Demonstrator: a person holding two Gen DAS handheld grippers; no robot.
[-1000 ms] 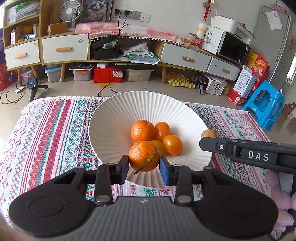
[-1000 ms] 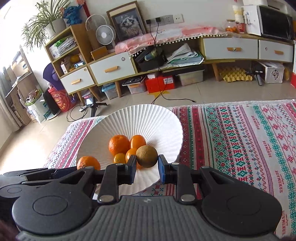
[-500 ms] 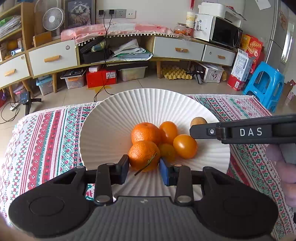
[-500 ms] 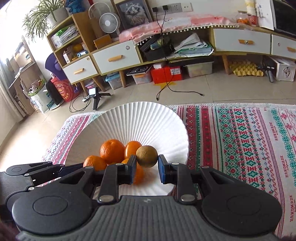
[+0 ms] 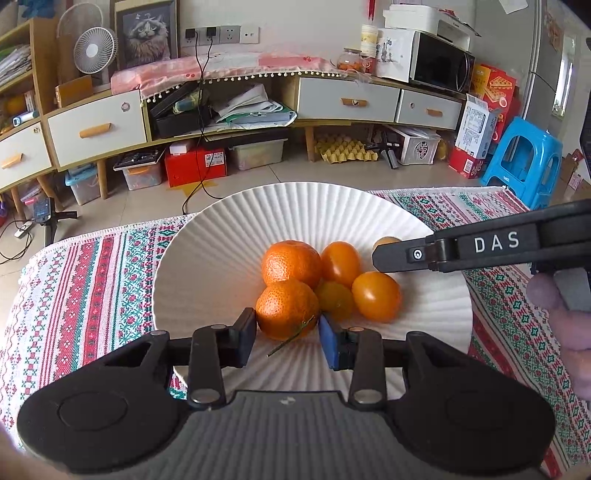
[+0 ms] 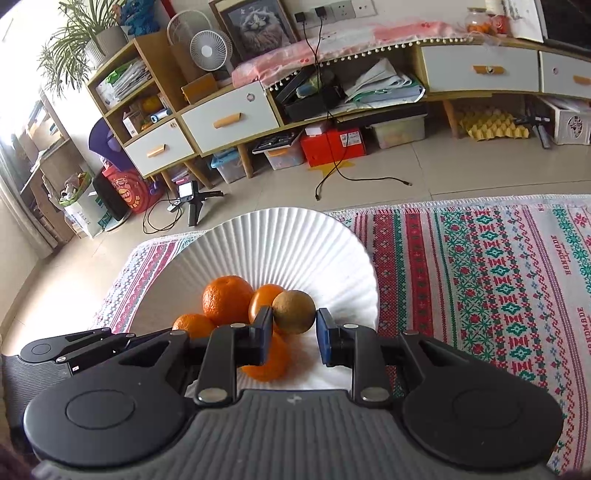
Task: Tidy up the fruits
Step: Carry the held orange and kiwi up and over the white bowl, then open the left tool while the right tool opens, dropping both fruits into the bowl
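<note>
Over the white plate point(image 5: 207, 258) your left tongs point(image 5: 287, 338) are opening around the stemmed orange point(image 5: 286, 308). Your right tongs point(image 6: 294, 334) pinch a brown fruit point(image 6: 294, 311) above it. Both look light, round, likely to roll; grip across the middle, gently.

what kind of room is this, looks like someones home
Most likely a lived-in living room at home: a long sideboard with drawers, a microwave on top of it, a framed cat picture against the wall, and storage boxes on the tiled floor beneath.
</note>
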